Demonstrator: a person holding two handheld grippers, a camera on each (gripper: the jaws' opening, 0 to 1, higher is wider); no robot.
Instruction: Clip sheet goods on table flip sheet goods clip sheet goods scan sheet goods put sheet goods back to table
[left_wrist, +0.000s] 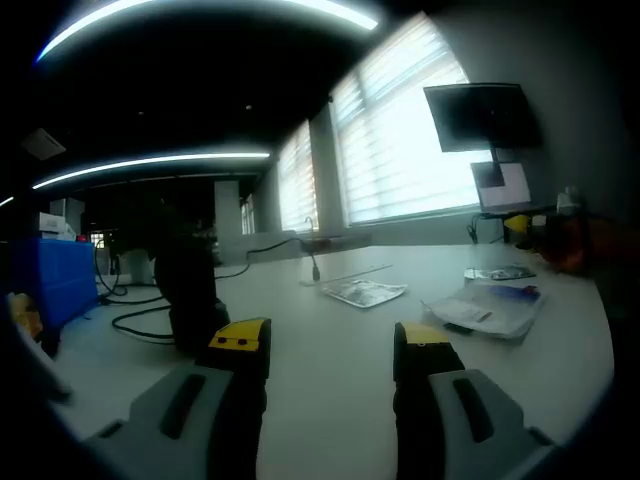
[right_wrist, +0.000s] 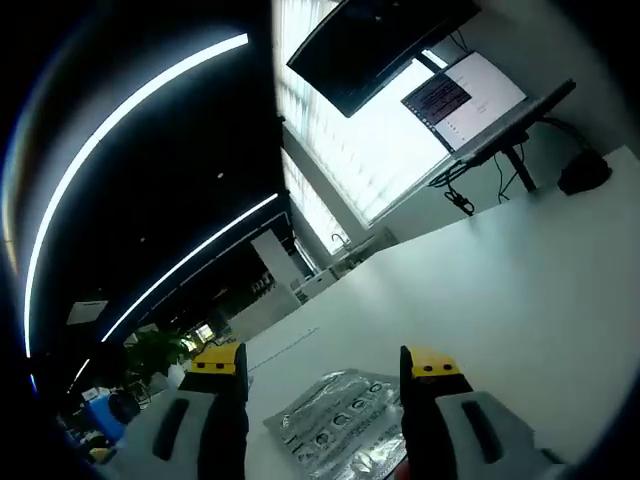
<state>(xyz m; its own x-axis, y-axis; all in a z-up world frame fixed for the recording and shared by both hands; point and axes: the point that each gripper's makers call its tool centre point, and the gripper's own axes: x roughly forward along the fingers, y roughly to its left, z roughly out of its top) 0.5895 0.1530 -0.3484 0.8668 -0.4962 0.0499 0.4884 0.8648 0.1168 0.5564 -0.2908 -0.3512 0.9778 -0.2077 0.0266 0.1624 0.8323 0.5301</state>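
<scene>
While the sheet pack (right_wrist: 335, 420) lies flat on the white worktop (right_wrist: 520, 300) between and just beyond the right gripper (right_wrist: 325, 365) tips, that gripper's jaws are spread apart, nothing in them. In the left gripper view a silvery sheet pack (left_wrist: 365, 292) lies mid-worktop, well ahead of the left gripper (left_wrist: 330, 335), whose jaws are also parted and empty. Right of it sits a clear bag (left_wrist: 490, 305) with a smaller packet (left_wrist: 498, 272) behind. A black stand (left_wrist: 190, 290) with a cable (left_wrist: 135, 318) is at left, a blue bin (left_wrist: 50, 280) further left. Monitor (right_wrist: 375, 40) and lit screen (right_wrist: 465, 95) stand by the blinds (left_wrist: 400, 140).
</scene>
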